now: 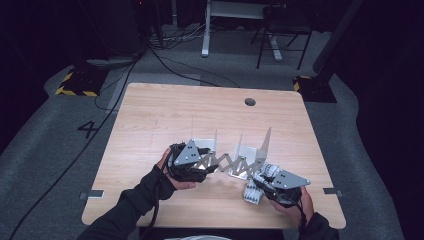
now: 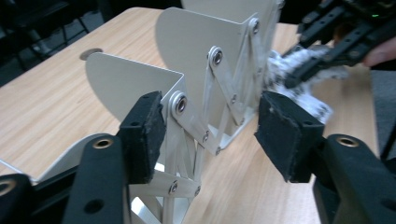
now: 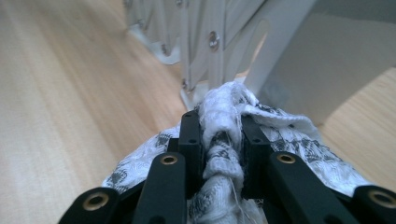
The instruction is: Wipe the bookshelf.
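One patterned cloth pinched beside one folding metal rack on a wooden table.

The right gripper (image 3: pixel 218 140) is seen with its two jaws pressed together on a bunched white cloth (image 3: pixel 224 116) with a grey pattern, which is held at about five o'clock on the table (image 1: pixel 150 115), touching the rack's near end. The left gripper (image 2: pixel 210 135) is seen with its two pads (image 2: pixel 285 135) spread; one scissor-linked metal rack (image 2: pixel 205 70) stands between them, only the left pad looking to be against it, so no grip is shown. The rack (image 1: pixel 235 162) lies near the table's middle, towards six o'clock, and at least four upright plates can be counted on it. One round hole (image 1: pixel 250 102) is seen at one o'clock.
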Motion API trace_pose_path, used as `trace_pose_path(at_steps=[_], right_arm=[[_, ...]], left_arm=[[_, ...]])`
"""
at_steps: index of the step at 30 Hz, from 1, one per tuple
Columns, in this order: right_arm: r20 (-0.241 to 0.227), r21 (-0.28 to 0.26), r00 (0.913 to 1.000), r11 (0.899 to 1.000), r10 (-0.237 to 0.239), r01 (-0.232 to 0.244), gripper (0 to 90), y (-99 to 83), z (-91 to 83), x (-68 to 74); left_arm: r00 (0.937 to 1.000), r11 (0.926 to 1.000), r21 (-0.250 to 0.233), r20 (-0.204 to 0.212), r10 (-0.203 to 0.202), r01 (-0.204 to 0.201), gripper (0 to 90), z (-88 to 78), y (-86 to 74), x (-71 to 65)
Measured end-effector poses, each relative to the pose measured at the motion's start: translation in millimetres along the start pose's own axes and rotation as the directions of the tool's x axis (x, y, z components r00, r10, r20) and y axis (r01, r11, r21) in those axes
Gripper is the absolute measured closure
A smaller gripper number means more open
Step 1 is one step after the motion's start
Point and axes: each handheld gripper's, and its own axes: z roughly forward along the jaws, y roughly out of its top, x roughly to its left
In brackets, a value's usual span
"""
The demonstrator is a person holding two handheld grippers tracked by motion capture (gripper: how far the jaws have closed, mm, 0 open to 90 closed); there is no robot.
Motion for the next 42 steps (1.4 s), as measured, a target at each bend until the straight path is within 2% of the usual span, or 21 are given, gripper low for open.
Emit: trace_pose_path(at_steps=[5, 8, 12, 13, 16, 17, 20, 21, 24, 26, 31, 32, 35, 37, 39, 42], right_arm=[[0.067, -0.058, 0.9968, 0.998, 0.044, -0.040, 75.6, 2.5, -11.6, -12.9], [0.099, -0.103, 0.9935, 0.994, 0.055, -0.045, 76.1, 7.1, -20.9, -15.4], [0.150, -0.178, 0.9879, 0.984, 0.038, -0.011, 76.9, 17.5, -39.5, -10.6], [0.150, -0.178, 0.9879, 0.984, 0.038, -0.011, 76.9, 17.5, -39.5, -10.6], [0.205, -0.251, 0.9784, 0.968, 0.029, 0.024, 77.5, 27.3, -55.8, -1.0], [0.209, -0.257, 0.9777, 0.966, 0.019, 0.036, 77.6, 29.8, -56.4, 2.2], [0.206, -0.249, 0.9785, 0.966, -0.011, 0.063, 77.6, 34.4, -54.3, 9.1], [0.208, -0.240, 0.9772, 0.966, -0.044, 0.095, 77.6, 38.6, -49.8, 16.2], [0.170, -0.211, 0.9796, 0.967, -0.107, 0.142, 77.6, 45.7, -34.4, 29.0], [0.142, -0.175, 0.9783, 0.969, -0.152, 0.175, 77.6, 46.9, -19.3, 34.2], [0.085, -0.091, 0.9813, 0.979, -0.173, 0.180, 77.8, 35.4, 8.5, 36.0], [0.073, -0.076, 0.9840, 0.983, -0.162, 0.168, 77.9, 30.5, 13.5, 33.6], [0.067, -0.050, 0.9842, 0.985, -0.164, 0.167, 78.0, 23.8, 18.2, 30.3], [0.057, -0.023, 0.9872, 0.988, -0.149, 0.150, 78.1, 16.2, 21.7, 26.2], [0.065, 0.004, 0.9867, 0.989, -0.149, 0.149, 78.3, 9.3, 23.2, 21.5], [0.078, 0.008, 0.9896, 0.993, -0.121, 0.121, 78.3, 5.7, 19.7, 13.9]], left_arm=[[0.9999, 1.0000, -0.001, 0.011, 0.008, -0.008, 49.2, 2.5, 2.4, -7.4], [0.9997, 1.0000, 0.000, 0.025, 0.007, -0.007, 51.5, 2.7, 3.8, -9.4], [0.9991, 1.0000, -0.001, 0.040, 0.009, -0.009, 56.8, 3.0, 4.6, -11.3], [0.9990, 1.0000, -0.002, 0.044, 0.010, -0.009, 56.8, 3.5, 5.0, -12.5], [0.9990, 0.9998, -0.002, 0.041, 0.018, -0.018, 58.3, 4.8, 5.8, -16.1], [0.9989, 0.9998, -0.004, 0.044, 0.019, -0.019, 59.5, 4.9, 5.8, -16.2], [0.9984, 0.9998, -0.006, 0.054, 0.018, -0.018, 61.2, 5.1, 6.0, -16.2], [0.9981, 0.9998, -0.007, 0.058, 0.020, -0.020, 62.0, 5.3, 6.0, -16.6], [0.9972, 0.9996, -0.011, 0.069, 0.027, -0.027, 64.4, 5.9, 5.9, -17.9], [0.9968, 0.9995, -0.011, 0.074, 0.031, -0.030, 64.8, 6.3, 6.2, -18.6], [0.9969, 0.9995, -0.024, 0.075, 0.023, -0.021, 66.0, 6.5, 4.3, -19.0], [0.9970, 0.9994, -0.028, 0.075, 0.020, -0.018, 66.0, 6.5, 3.9, -19.1], [0.9973, 0.9994, -0.032, 0.072, 0.015, -0.012, 65.9, 6.8, 3.3, -19.3], [0.9974, 0.9992, -0.039, 0.071, 0.013, -0.010, 65.8, 7.2, 2.4, -19.3], [0.9974, 0.9992, -0.040, 0.071, 0.011, -0.008, 65.7, 7.4, 2.2, -19.3], [0.9974, 0.9991, -0.042, 0.070, 0.013, -0.010, 65.7, 7.8, 2.3, -19.5]])
